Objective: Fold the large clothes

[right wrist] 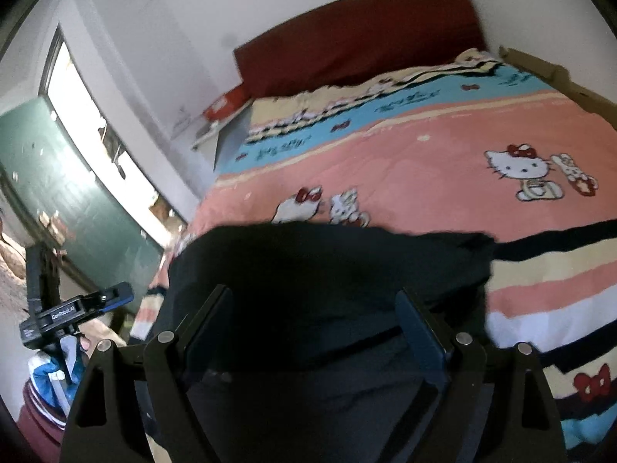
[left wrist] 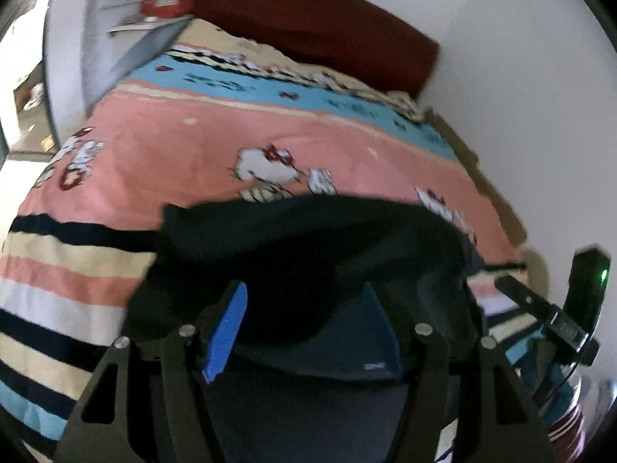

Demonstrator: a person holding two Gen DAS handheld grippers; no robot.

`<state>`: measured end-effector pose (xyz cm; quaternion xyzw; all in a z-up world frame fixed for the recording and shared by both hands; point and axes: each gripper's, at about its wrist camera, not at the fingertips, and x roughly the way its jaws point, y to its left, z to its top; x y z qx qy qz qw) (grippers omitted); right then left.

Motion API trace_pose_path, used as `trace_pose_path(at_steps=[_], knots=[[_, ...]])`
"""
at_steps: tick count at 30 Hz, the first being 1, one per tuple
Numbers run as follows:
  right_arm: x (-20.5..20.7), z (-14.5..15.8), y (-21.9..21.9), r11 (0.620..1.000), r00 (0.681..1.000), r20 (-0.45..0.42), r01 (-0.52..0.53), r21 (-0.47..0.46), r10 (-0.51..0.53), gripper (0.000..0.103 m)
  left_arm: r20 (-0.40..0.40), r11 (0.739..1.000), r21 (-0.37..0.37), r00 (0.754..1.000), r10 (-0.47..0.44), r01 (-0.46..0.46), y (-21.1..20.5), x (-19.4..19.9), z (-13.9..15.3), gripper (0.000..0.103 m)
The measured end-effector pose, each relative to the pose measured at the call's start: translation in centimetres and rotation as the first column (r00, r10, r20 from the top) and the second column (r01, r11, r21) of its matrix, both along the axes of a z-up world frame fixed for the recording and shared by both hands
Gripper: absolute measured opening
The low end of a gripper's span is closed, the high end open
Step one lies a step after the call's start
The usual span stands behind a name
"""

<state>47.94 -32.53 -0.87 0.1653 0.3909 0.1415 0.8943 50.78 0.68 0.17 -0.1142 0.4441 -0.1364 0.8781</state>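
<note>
Pink cartoon bedspread (left wrist: 200,142) is being used as the folding surface; a black garment (left wrist: 308,247) is being draped over its striped near edge. Left gripper (left wrist: 304,308) and right gripper (right wrist: 312,316) are being held wide apart, fabric between the fingers ungripped. Edges should be pinched evenly before folding.

Dim, motion-blurred fisheye pics; window (right wrist: 88,115) glare, dark corners.

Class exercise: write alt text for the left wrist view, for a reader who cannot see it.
A black garment drapes over the left gripper, whose blue-padded fingers stand apart beneath it. Behind lies a bed with a pink, blue and striped cartoon-cat cover and a red headboard. The right gripper shows at the right edge.
</note>
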Motion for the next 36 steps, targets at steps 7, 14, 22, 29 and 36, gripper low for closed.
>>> trace_pose_path(at_steps=[7, 14, 22, 29, 36], knots=[[3.1, -2.4, 3.1, 0.995, 0.998, -0.042, -0.043, -0.095, 0.039, 0.086, -0.024, 0.995, 0.094, 0.999, -0.022, 0.024, -5.2, 4.4, -3.0, 0.061], [7.2, -6.9, 1.7, 0.985, 0.993, -0.115, -0.028, -0.173, 0.009, 0.086, -0.111, 0.986, 0.169, 0.994, 0.022, -0.003, -5.9, 9.2, -7.2, 0.077], [9.8, -10.8, 0.7, 0.987, 0.985, -0.17, -0.009, -0.162, -0.019, 0.089, -0.125, 0.979, 0.204, 0.991, 0.041, -0.015, -6.7, 11.7, -10.6, 0.081], [10.7, -12.1, 0.1, 0.99, 0.983, -0.18, 0.007, -0.14, -0.032, 0.09, -0.12, 0.974, 0.225, 0.991, 0.055, -0.026, -7.0, 12.2, -11.2, 0.082], [7.3, -8.8, 0.0, 0.985, 0.99, -0.142, 0.002, -0.172, -0.026, 0.09, -0.04, 0.975, 0.222, 0.999, 0.016, -0.006, -4.0, 7.4, -7.6, 0.081]])
